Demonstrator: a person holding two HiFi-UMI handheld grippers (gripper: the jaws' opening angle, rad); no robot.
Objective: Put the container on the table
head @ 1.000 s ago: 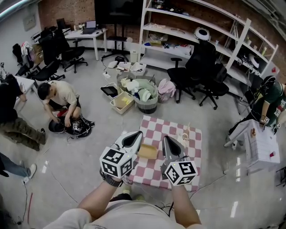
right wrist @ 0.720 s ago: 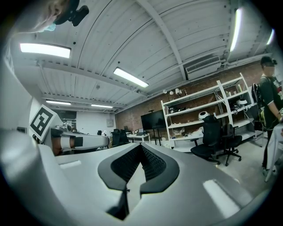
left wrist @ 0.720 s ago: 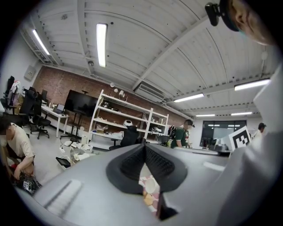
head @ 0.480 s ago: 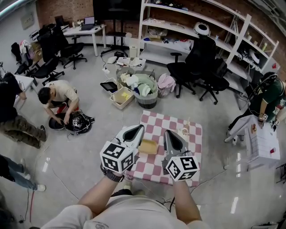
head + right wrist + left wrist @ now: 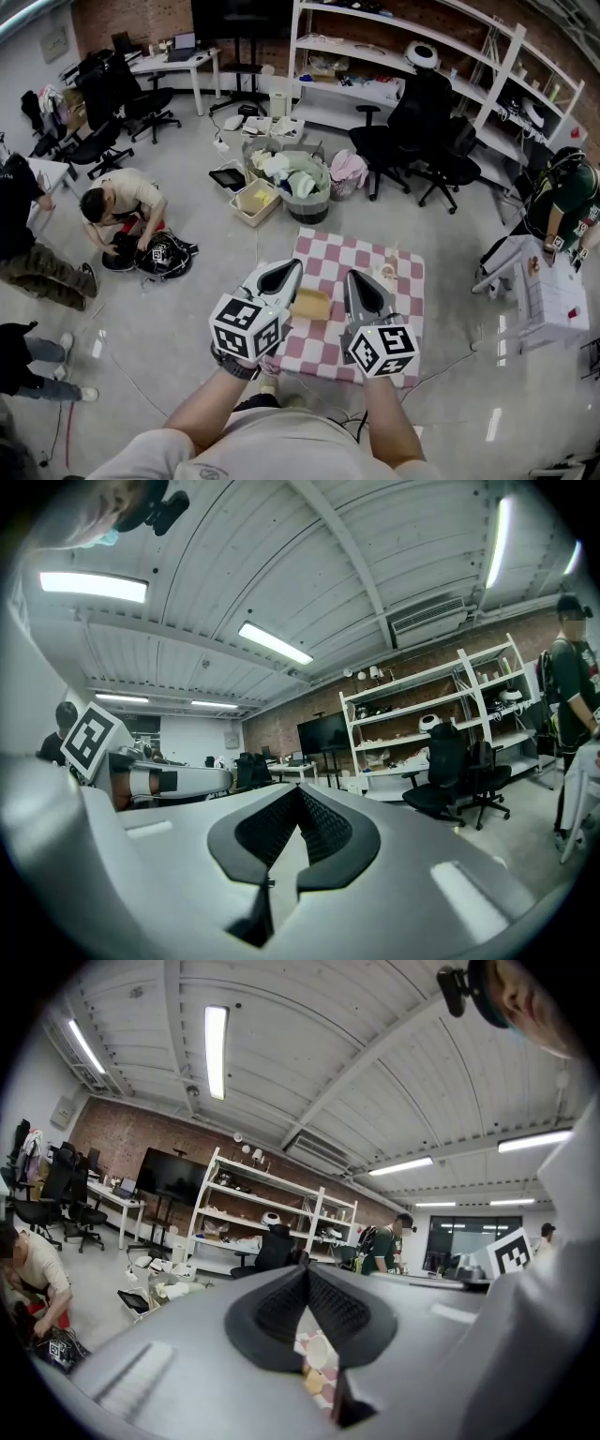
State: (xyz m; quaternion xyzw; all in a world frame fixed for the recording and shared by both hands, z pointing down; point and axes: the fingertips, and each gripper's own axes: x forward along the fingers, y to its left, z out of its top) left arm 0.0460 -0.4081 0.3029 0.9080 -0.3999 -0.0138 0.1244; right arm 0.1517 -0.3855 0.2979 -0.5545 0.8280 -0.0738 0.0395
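Checkered table (image 5: 330, 265) and container (image 5: 310, 305) show partly behind left gripper (image 5: 292, 270) and right gripper (image 5: 351, 279), jaws closed empty.

I am looking down into an open lab-style workspace: a brick wall (image 5: 131, 23) is backing long white shelves (image 5: 375, 52), black office chairs (image 5: 420, 122) are standing on the grey floor (image 5: 178, 216), and a person (image 5: 122, 202) is crouching over gear (image 5: 159, 258) near bins (image 5: 305, 192).

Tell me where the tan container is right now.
In the head view, the tan container lies on the checkered table, toward its left side, between the left hand-held gripper and the right hand-held gripper.
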